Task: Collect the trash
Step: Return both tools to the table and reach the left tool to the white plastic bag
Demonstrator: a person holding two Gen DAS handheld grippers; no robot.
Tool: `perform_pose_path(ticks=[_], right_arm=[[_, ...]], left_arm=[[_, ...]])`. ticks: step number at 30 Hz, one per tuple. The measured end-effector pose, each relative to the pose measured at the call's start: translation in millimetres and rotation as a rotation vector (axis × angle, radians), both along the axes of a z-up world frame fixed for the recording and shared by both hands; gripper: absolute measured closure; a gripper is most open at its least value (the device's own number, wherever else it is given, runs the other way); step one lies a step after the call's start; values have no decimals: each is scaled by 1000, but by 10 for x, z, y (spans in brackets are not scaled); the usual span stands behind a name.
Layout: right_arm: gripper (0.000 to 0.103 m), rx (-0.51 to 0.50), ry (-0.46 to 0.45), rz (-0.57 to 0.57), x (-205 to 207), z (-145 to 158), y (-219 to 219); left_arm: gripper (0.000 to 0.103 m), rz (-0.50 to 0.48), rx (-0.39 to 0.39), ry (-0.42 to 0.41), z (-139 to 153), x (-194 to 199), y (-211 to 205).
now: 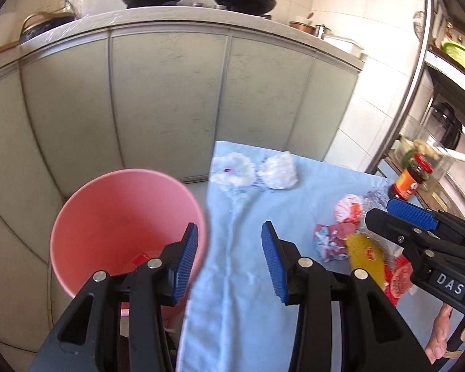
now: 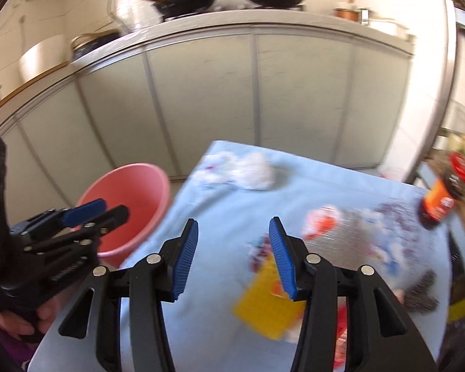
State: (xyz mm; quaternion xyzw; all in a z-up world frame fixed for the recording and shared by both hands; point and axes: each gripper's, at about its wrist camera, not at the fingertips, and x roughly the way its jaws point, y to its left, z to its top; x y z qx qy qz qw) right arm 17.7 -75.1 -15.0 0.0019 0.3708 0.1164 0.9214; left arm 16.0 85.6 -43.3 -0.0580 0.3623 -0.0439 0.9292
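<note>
- Trash: a yellow plastic wrapper and crumpled white tissues lie on the blue-clothed desk, right of frame.
- Round pink plastic bin stands lower left, likely placed to receive it.
- Left gripper and right gripper: jaws open, empty.

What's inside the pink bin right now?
The pink bin shows mostly bare pink wall, with one red scrap near the bottom. The left gripper, open and empty, covers the rest of the bin floor, so more trash there can't be ruled out.
</note>
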Motion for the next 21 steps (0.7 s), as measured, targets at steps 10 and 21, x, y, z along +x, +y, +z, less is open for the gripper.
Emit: perform_pose_path(ticks=[10, 21], right_arm=[[55, -31, -38, -178, -211, -12, -611], [55, 8, -49, -302, -424, -99, -1260]], left_arm=[[61, -89, 34, 7, 64, 41, -608], [61, -150, 59, 29, 21, 139, -993]])
